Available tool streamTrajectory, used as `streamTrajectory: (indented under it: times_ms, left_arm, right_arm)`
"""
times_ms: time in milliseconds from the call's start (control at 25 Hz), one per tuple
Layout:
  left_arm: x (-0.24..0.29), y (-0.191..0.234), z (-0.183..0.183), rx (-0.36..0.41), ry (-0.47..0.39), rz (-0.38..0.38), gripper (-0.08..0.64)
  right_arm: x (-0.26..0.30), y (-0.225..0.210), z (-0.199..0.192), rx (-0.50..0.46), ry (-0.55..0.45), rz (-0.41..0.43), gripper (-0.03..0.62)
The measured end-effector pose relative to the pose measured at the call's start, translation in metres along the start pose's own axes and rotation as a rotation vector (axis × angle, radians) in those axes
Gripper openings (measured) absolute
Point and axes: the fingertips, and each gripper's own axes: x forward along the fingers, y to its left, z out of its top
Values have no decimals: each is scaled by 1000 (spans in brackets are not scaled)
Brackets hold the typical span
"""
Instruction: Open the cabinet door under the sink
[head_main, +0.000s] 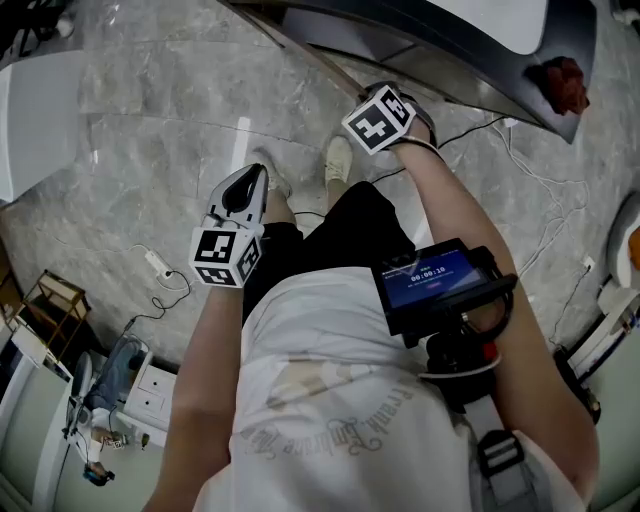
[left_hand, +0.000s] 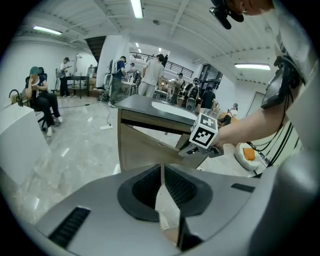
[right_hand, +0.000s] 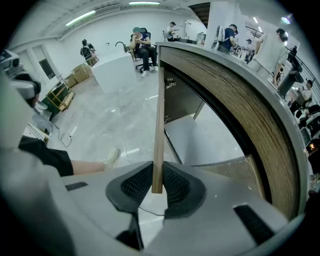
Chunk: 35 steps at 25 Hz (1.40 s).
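The cabinet door (right_hand: 159, 120) under the sink stands swung out, and the right gripper view meets it edge-on as a thin wooden board. My right gripper (right_hand: 157, 184) is shut on that edge, pads pressing both faces. Behind the door the cabinet's inside (right_hand: 200, 142) shows, beneath the curved wood front (right_hand: 245, 105). In the head view the right gripper (head_main: 398, 98) sits at the door's edge (head_main: 300, 45) below the dark countertop (head_main: 450, 45). My left gripper (head_main: 252, 180) hangs over the floor, shut and empty, apart from the cabinet. Ahead of the left gripper (left_hand: 162, 182) are the door (left_hand: 142, 150) and the right gripper (left_hand: 205, 134).
A power strip (head_main: 155, 262) and cables lie on the marble floor. A white drawer unit (head_main: 150, 395) and a small shelf (head_main: 50, 300) stand at lower left. My feet (head_main: 338, 160) are close to the cabinet. Several people (left_hand: 40, 97) are in the room behind.
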Motion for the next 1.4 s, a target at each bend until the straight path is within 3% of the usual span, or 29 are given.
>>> streamTrajectory:
  times_ms: [240,600,800,1400]
  left_arm:
    - [-9,11,5,52,-1,-53,32]
    - [-33,54,21,51,-46,-98,32]
    - [-45,73,21,62,-48,-119,32]
    - [-80,109,-7,67,-32,-177,32]
  right_arm:
    - [1,15,4,74,26,21,69]
    - [4,45,5,142,79,12,69]
    - [5,63,5,228,87,22,69]
    - [16,146,37,499,-5,122,84]
